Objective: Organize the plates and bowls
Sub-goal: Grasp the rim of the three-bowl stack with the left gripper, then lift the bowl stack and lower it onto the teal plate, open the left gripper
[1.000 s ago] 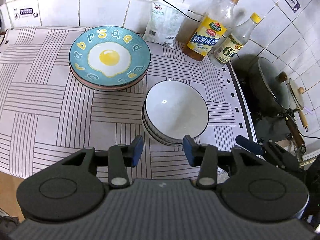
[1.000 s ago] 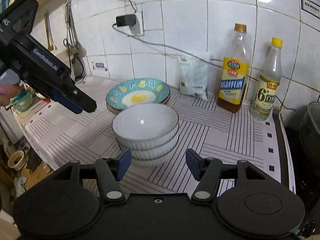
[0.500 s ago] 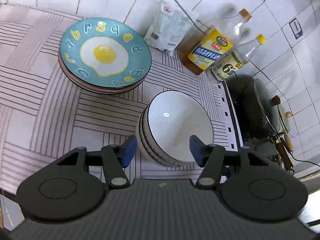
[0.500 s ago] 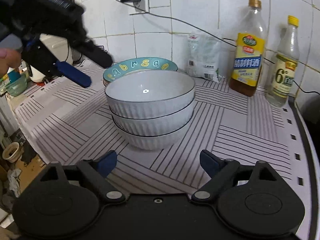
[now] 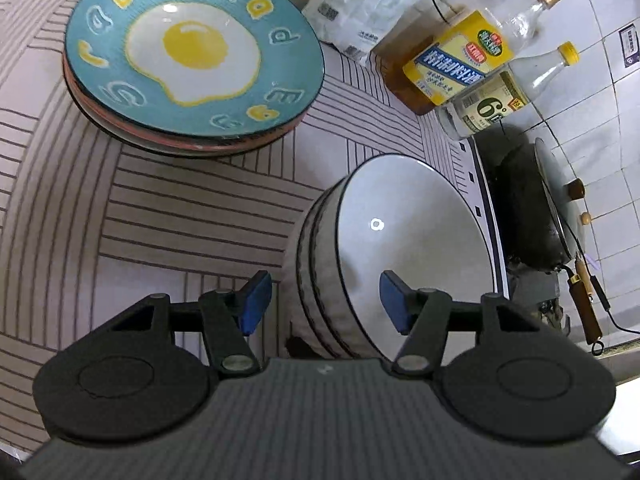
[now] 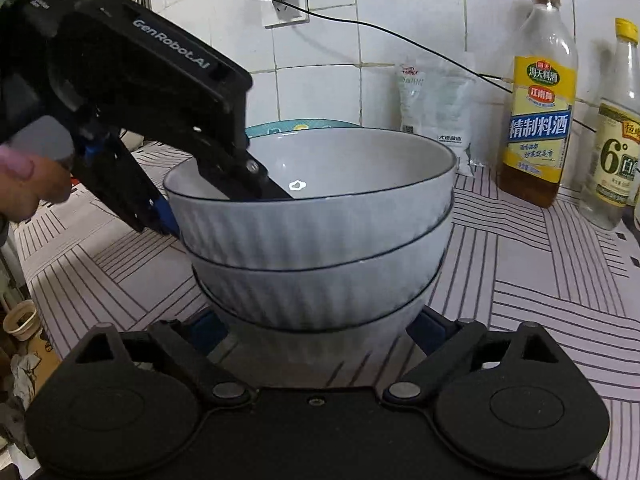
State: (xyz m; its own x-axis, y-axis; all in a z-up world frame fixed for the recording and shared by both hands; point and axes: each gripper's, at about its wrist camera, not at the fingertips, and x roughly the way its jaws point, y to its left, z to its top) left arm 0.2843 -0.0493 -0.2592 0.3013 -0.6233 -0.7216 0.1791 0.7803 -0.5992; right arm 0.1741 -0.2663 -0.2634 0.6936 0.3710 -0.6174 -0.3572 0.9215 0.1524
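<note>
The stack of white bowls (image 6: 316, 216) stands on the striped desk (image 5: 192, 216), just beside the stack of plates (image 5: 192, 60), whose top plate bears a fried egg. The left claw (image 5: 324, 300) straddles the top bowl's rim, one finger inside and one outside, jaws apart; whether the pads touch is hard to tell. The right claw (image 6: 316, 332) has just been opening; its wide-set blue pads flank the lowest bowl, mostly hidden behind it, contact unclear.
</note>
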